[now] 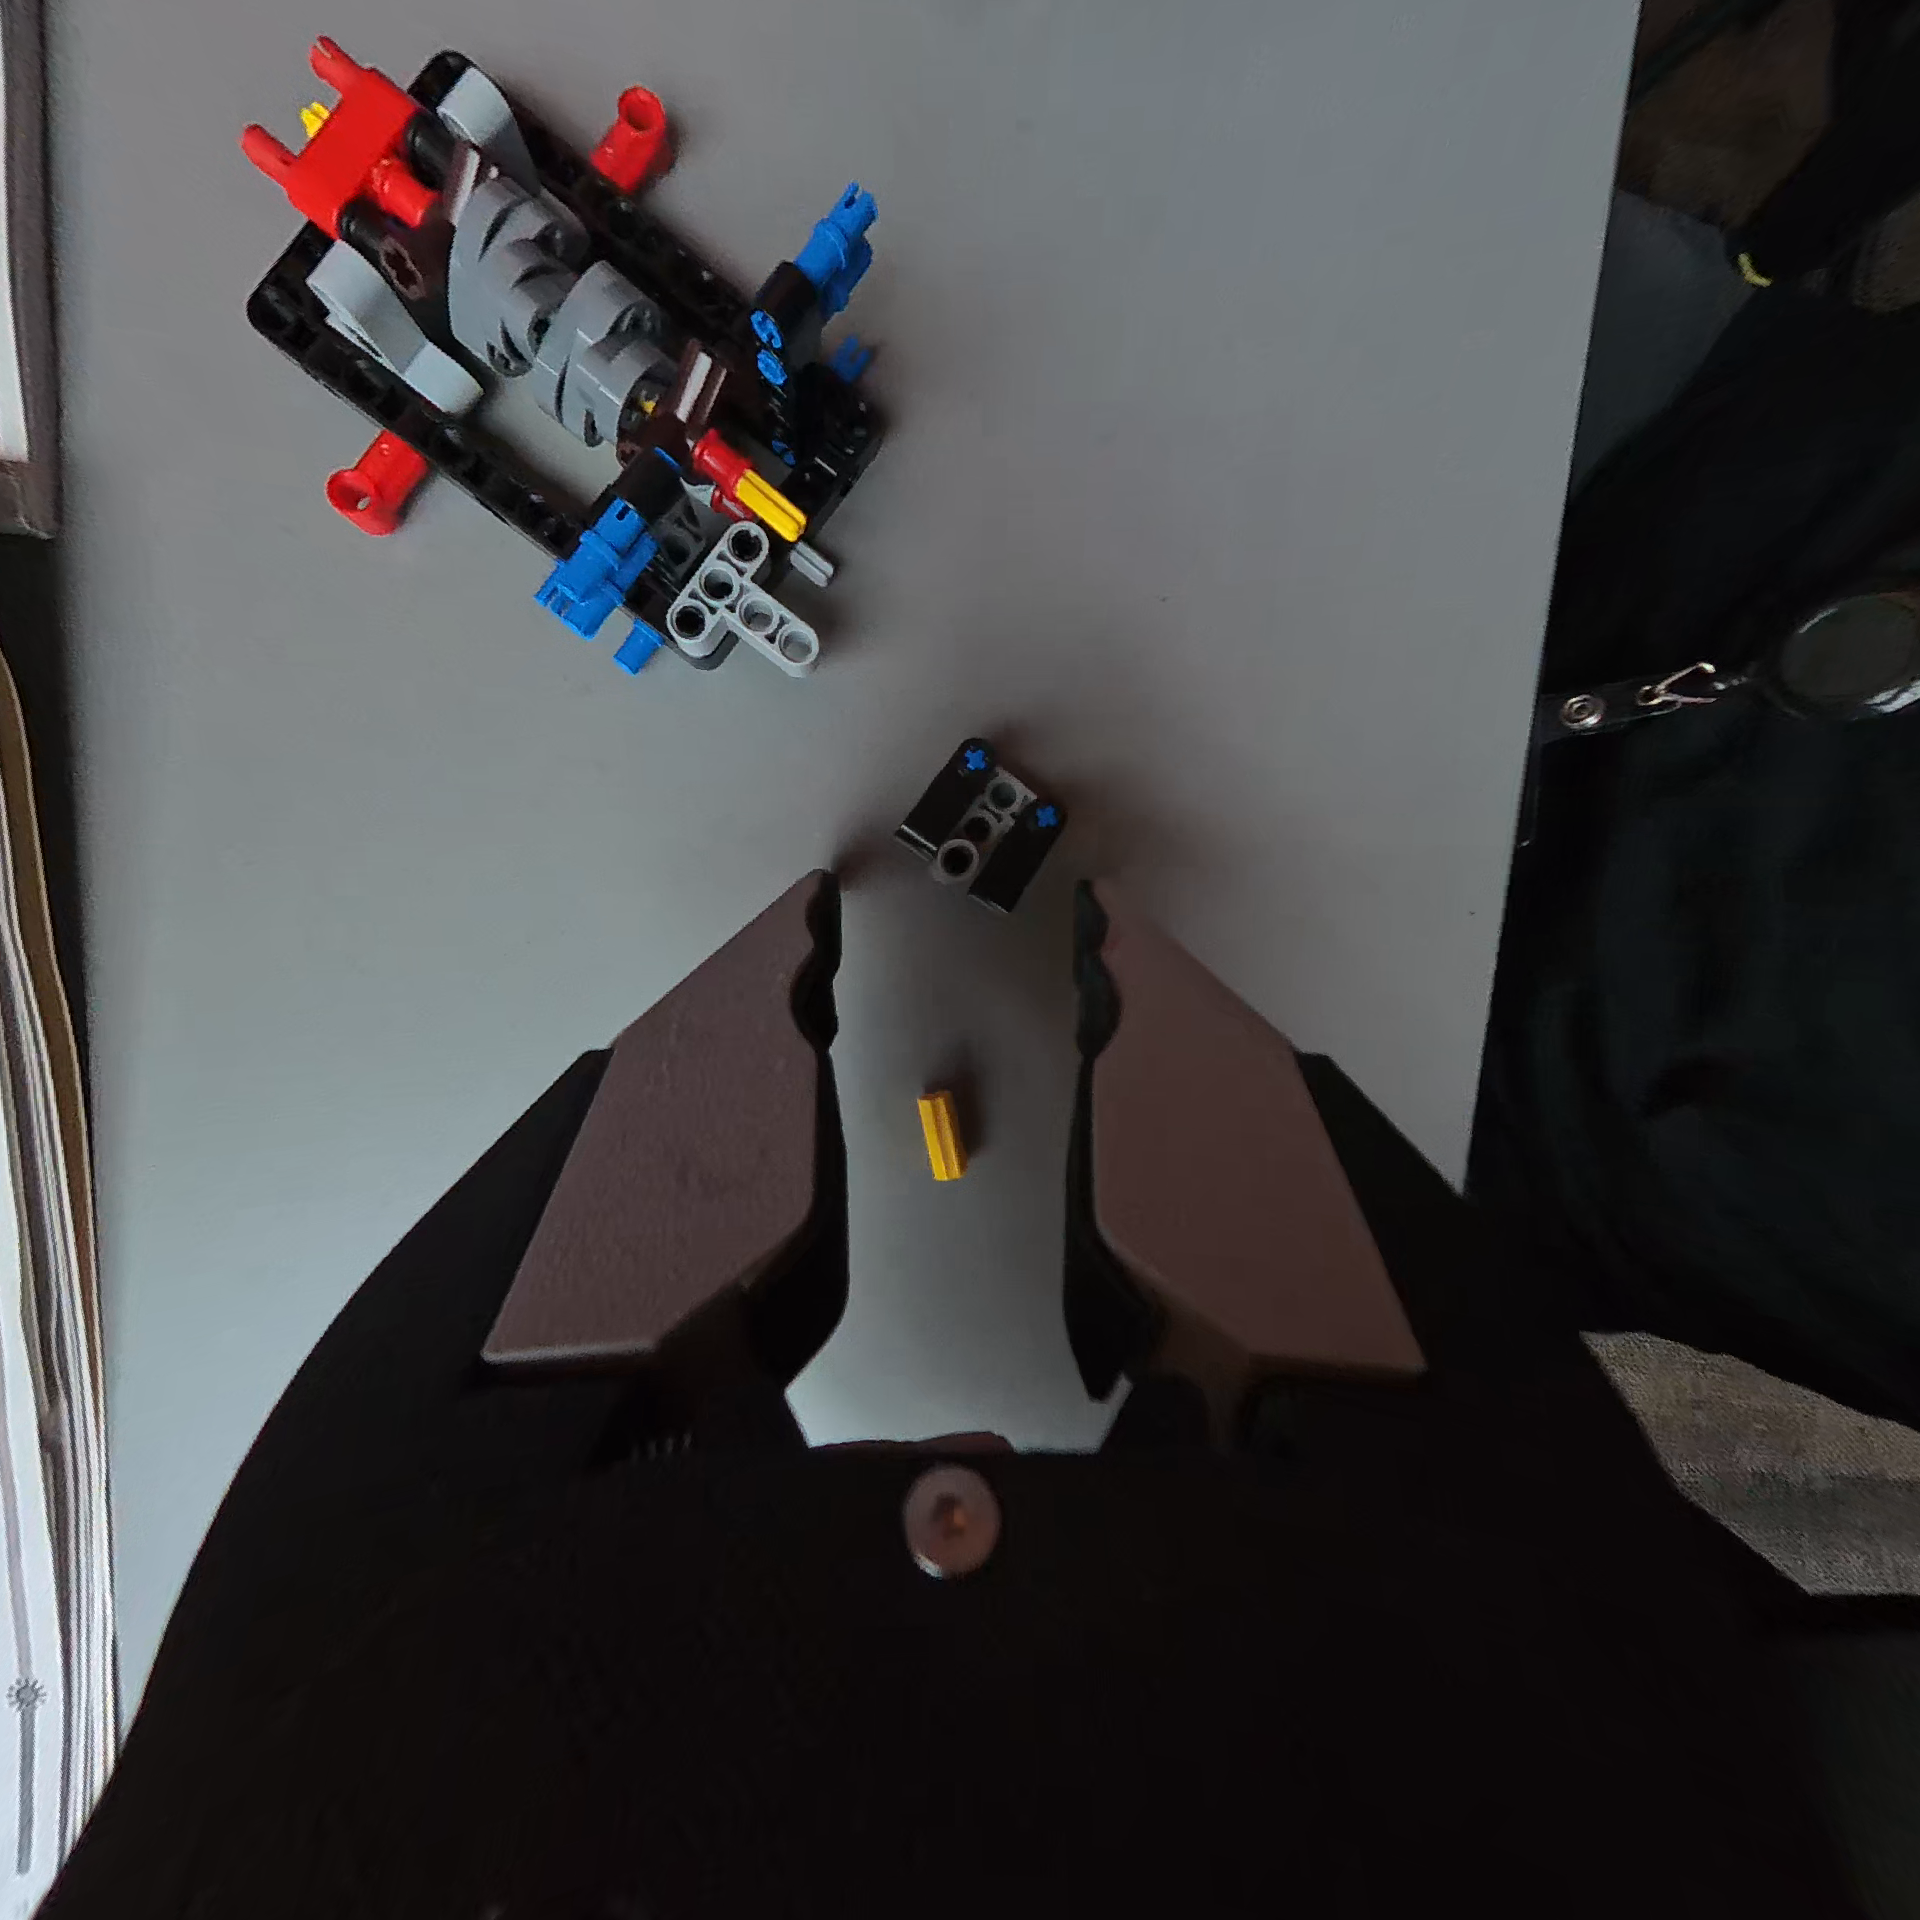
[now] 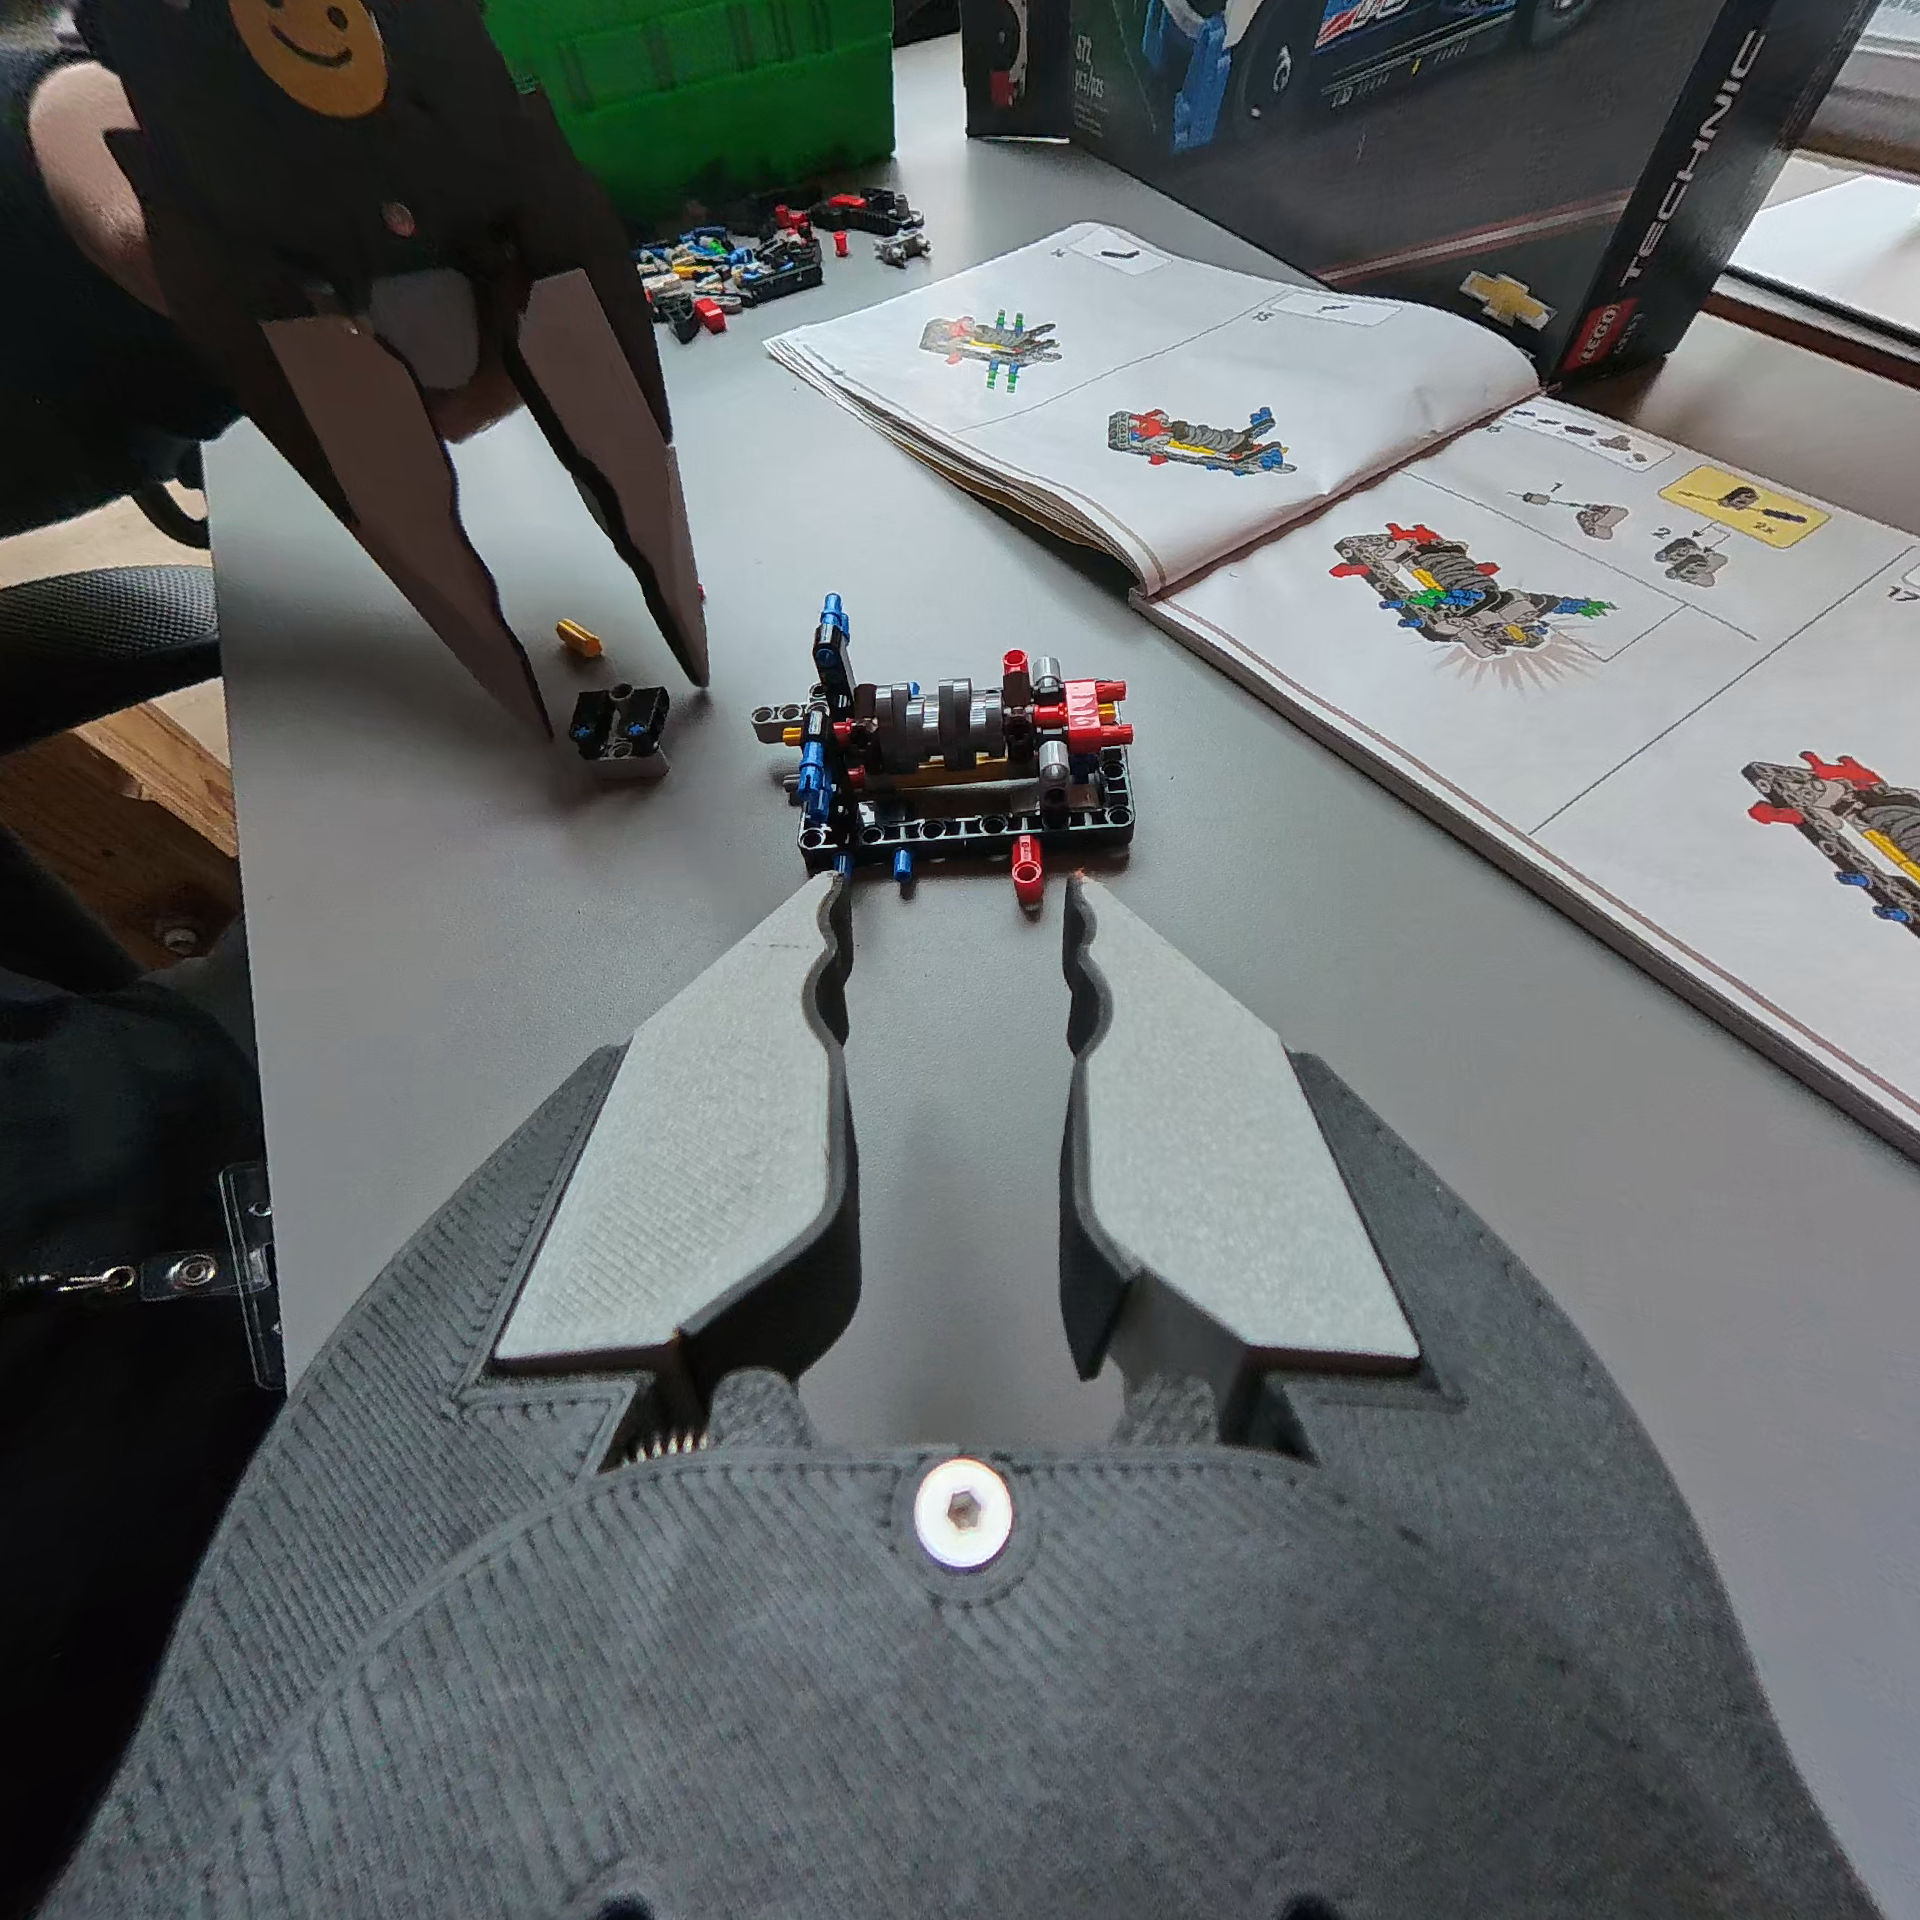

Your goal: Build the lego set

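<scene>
you are partway through the build. the chassis assembly (image 2: 961, 764) sits on the grey desk (image 2: 1299, 1039), a black beam frame already carrying grey gear pieces, red connectors and blue pins, so the frame stage looks done. it seems to match the stage drawn in the open instruction booklet (image 2: 1455, 582) to its right, though the drawings are too small to compare closely. most of the model is left: a heap of loose parts (image 2: 769, 255) lies at the far end of the desk in front of a green bin (image 2: 707, 83).

your left hand-held gripper (image 1: 956, 899) hangs over the desk with its jaws apart and nothing between them. a small black-and-grey sub-assembly (image 1: 982, 826) with blue pins lies just ahead of its tips, and a short yellow axle piece (image 1: 942, 1135) lies on the desk below the gap between its fingers. both look like the next pieces to join the chassis, which is well apart from them.

your right hand-held gripper (image 2: 956, 894) is also spread wide and empty, its tips just short of the near edge of the chassis.

as for writing, the set's box (image 2: 1455, 135) stands behind the booklet with a car picture, brand marks and lettering down its edge; the booklet pages carry step numbers. i leave the wording out.
</scene>
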Available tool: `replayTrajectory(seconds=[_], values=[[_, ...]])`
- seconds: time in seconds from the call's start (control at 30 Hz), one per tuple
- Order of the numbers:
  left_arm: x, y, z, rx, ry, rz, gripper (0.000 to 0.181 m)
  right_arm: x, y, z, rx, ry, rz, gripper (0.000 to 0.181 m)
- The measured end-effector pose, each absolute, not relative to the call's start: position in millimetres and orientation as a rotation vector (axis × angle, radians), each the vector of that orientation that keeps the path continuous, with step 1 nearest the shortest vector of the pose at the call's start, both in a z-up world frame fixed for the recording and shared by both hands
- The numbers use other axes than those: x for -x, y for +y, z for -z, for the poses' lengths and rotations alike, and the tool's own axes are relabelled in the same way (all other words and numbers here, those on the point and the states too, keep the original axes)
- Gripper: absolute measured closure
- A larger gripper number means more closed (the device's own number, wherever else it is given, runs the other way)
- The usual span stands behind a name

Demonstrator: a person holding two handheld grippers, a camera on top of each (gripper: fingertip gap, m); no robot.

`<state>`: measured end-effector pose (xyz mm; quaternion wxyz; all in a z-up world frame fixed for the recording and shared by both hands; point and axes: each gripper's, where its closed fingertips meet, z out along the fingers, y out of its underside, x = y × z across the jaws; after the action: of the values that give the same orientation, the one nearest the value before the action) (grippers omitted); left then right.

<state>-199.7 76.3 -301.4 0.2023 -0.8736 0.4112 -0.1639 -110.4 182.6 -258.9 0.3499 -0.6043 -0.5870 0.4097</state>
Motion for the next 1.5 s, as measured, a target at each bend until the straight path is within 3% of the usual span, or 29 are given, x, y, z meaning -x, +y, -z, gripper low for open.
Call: replayTrajectory(seconds=[0.53,0.77,1.03,1.33,1.5], values=[[188,78,302,2.341,1.339,0.373,0.138,110,182,259,1.565,-1.526,-1.063,0.144],[188,78,305,2.314,1.414,0.39,0.153,110,182,259,1.568,-1.527,-1.069,0.144],[188,89,303,2.289,1.215,0.363,0.153,110,178,255,1.522,-1.534,-1.074,0.144],[164,124,230,1.886,0.996,0.051,0.155,114,136,238,1.384,-1.568,-1.266,0.144],[135,124,225,1.79,1.054,0.008,0.155,117,121,222,1.385,-1.489,-1.545,0.146]])
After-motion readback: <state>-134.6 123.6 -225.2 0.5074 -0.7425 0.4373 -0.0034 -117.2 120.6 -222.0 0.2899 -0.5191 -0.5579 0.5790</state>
